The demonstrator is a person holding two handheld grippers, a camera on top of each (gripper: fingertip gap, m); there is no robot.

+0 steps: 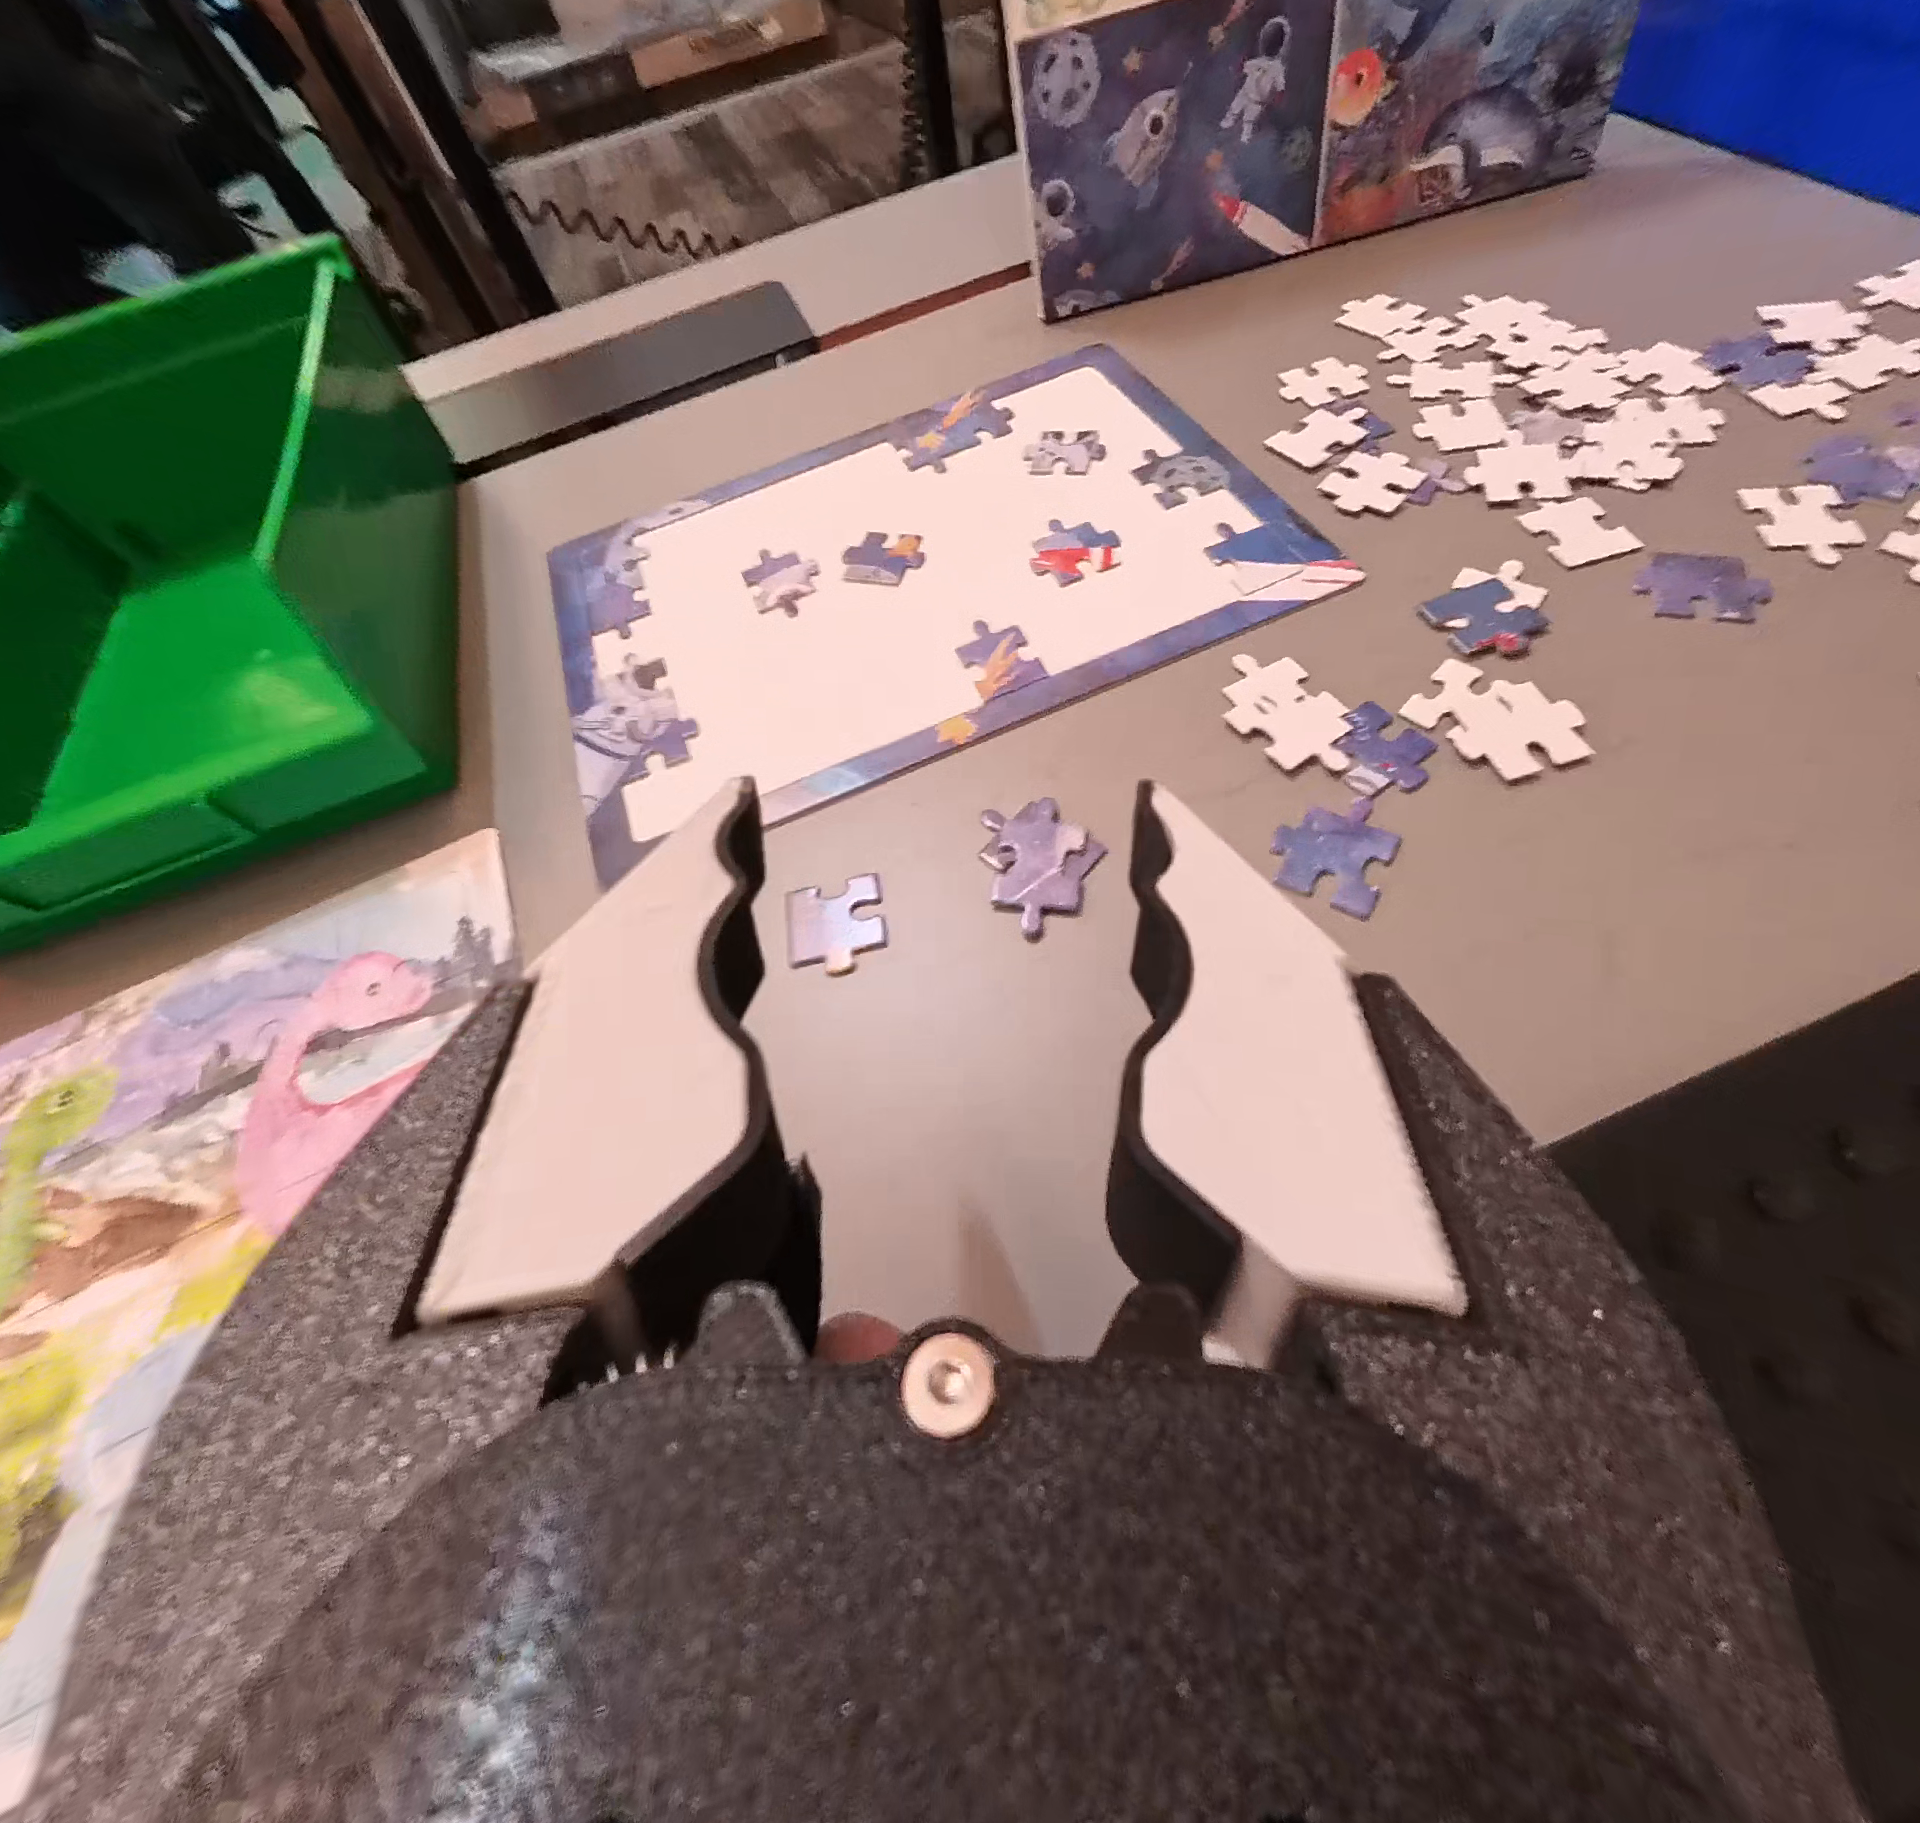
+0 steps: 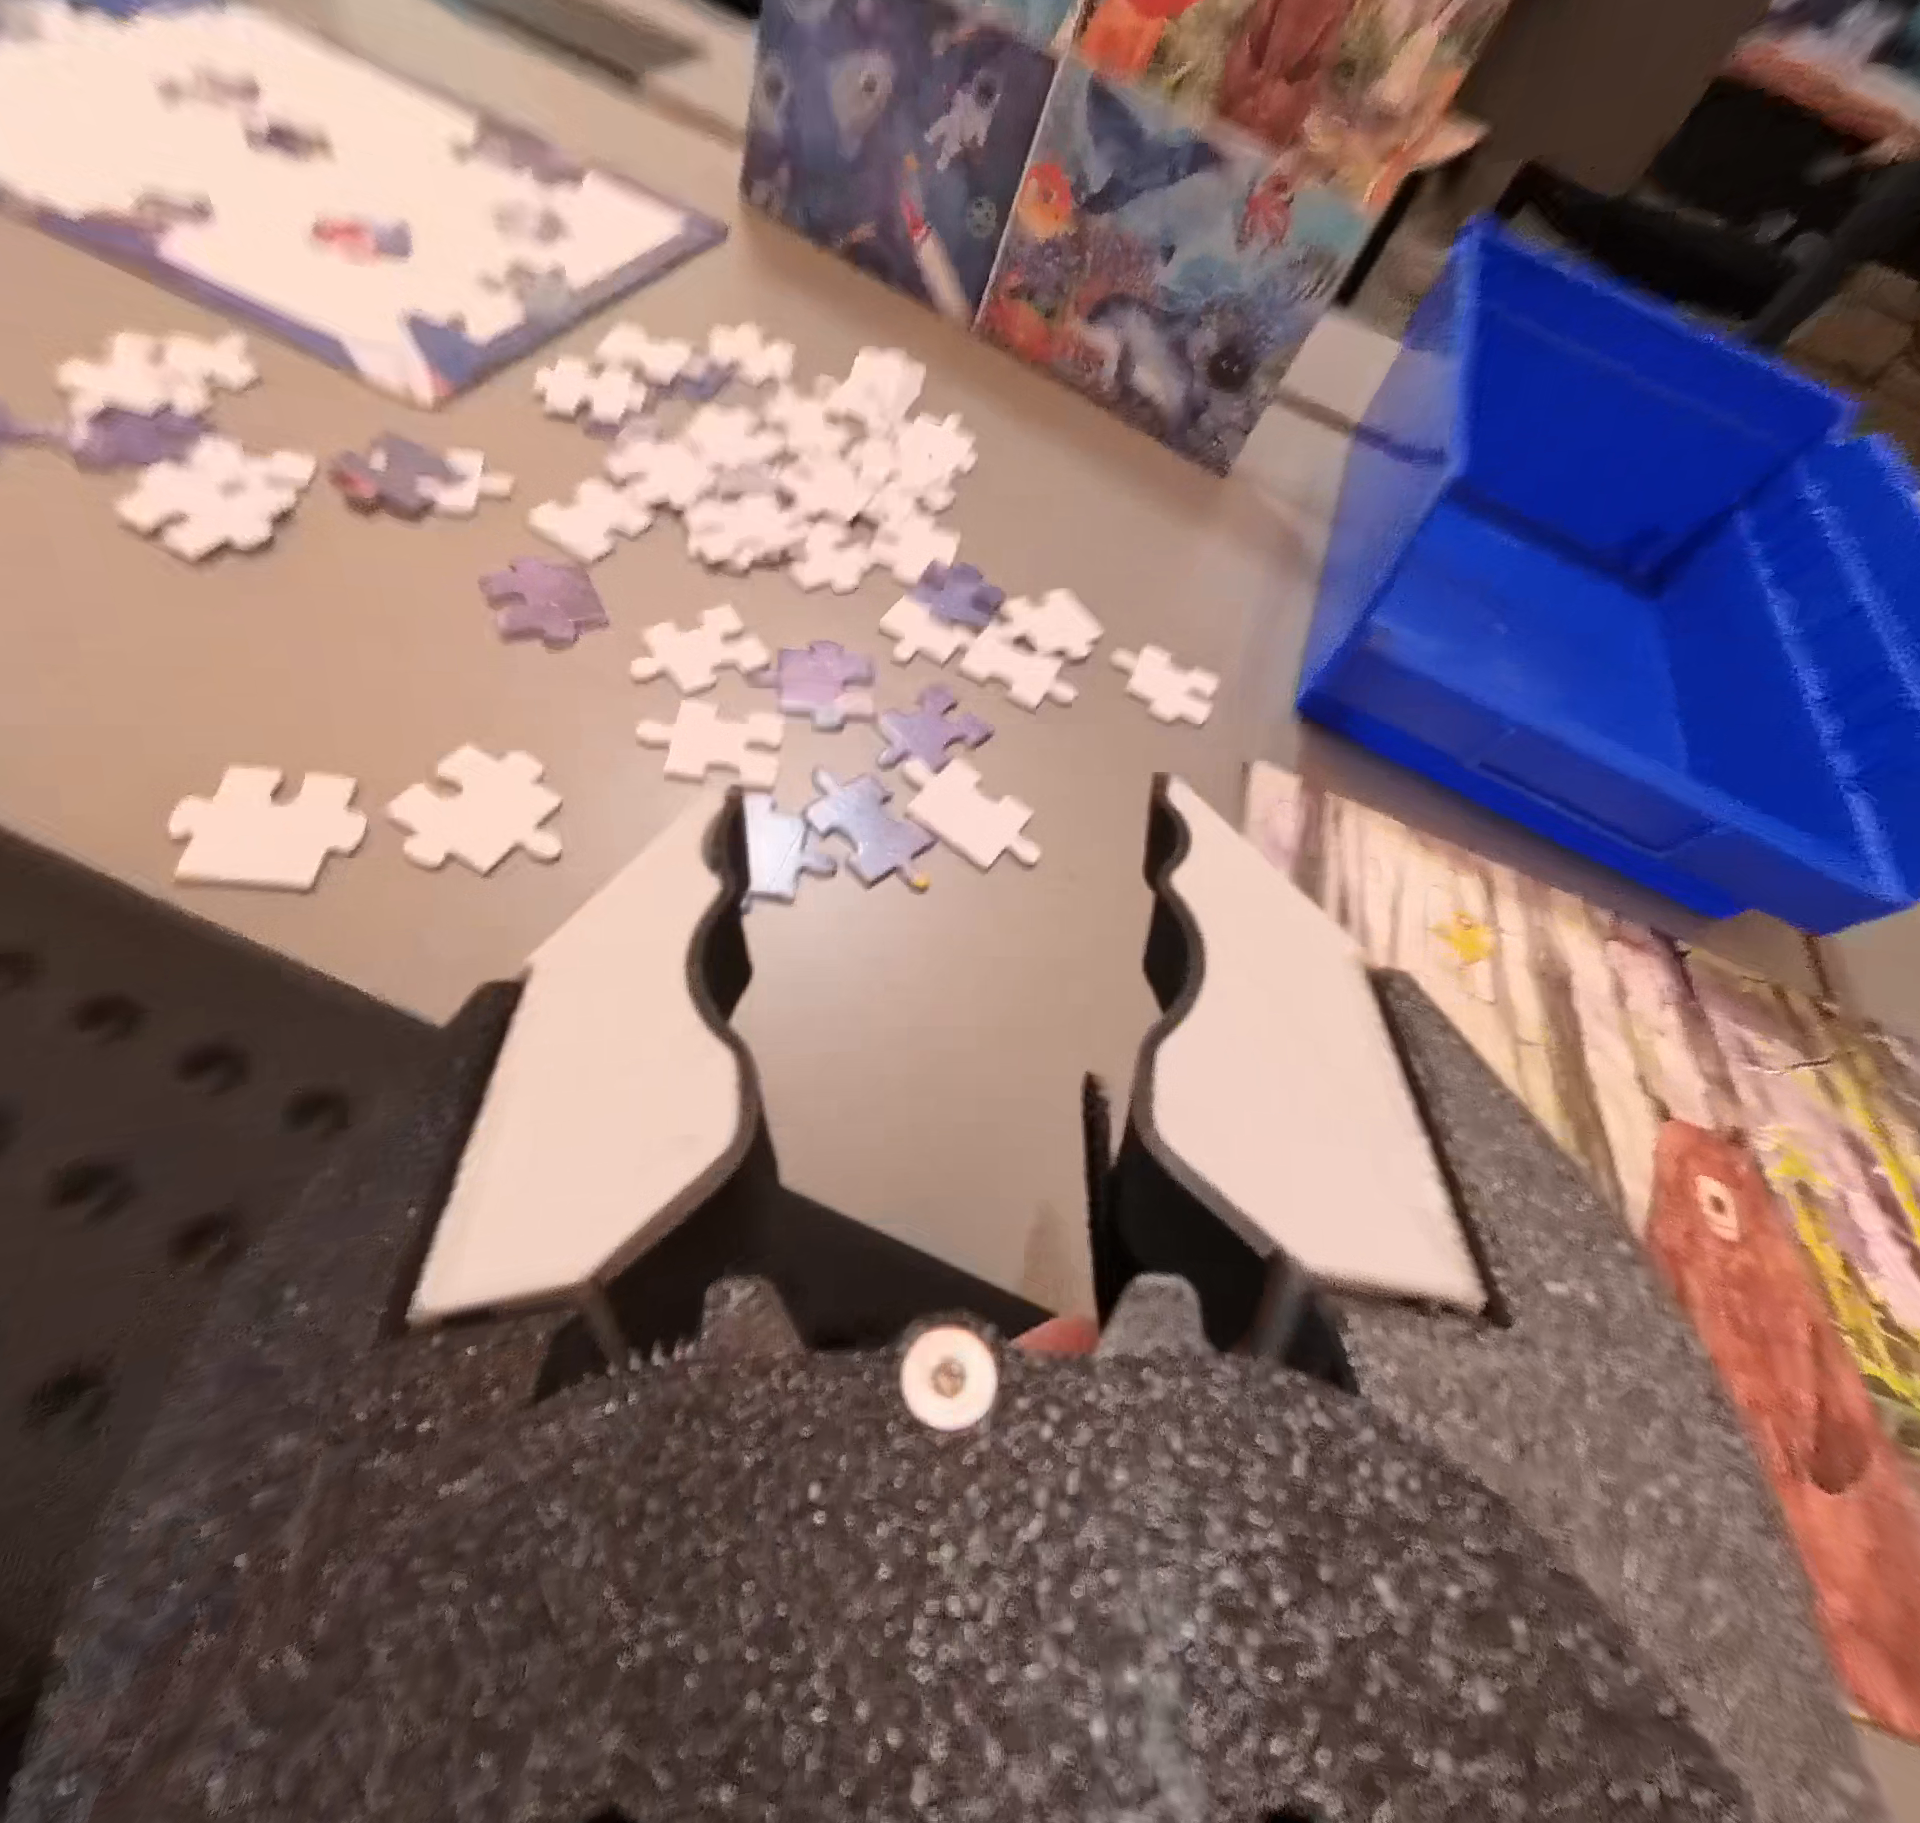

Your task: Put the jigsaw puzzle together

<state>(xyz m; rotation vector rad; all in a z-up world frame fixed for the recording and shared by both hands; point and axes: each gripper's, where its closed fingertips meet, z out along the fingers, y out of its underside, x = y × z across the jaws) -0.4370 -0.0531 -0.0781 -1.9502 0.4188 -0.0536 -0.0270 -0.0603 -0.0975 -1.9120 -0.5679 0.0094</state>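
While the puzzle tray [image 1: 914, 620] lies flat on the grey counter [image 1: 1558, 942] with a few blue pieces seated along its border, loose pieces [image 2: 769, 485] lie scattered to its right, many white side up. Both the left gripper [image 1: 945, 807] and right gripper [image 2: 945, 807] hover with fingers wide and empty. A picture box [image 1: 1309, 100] stands behind.

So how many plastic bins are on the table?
2. The green bin sits left of the puzzle tray; the blue bin sits right of the loose pieces. Others may be hidden.

Speckled black gripper [image 1: 945, 797] bodies (white fingers, silver screws).
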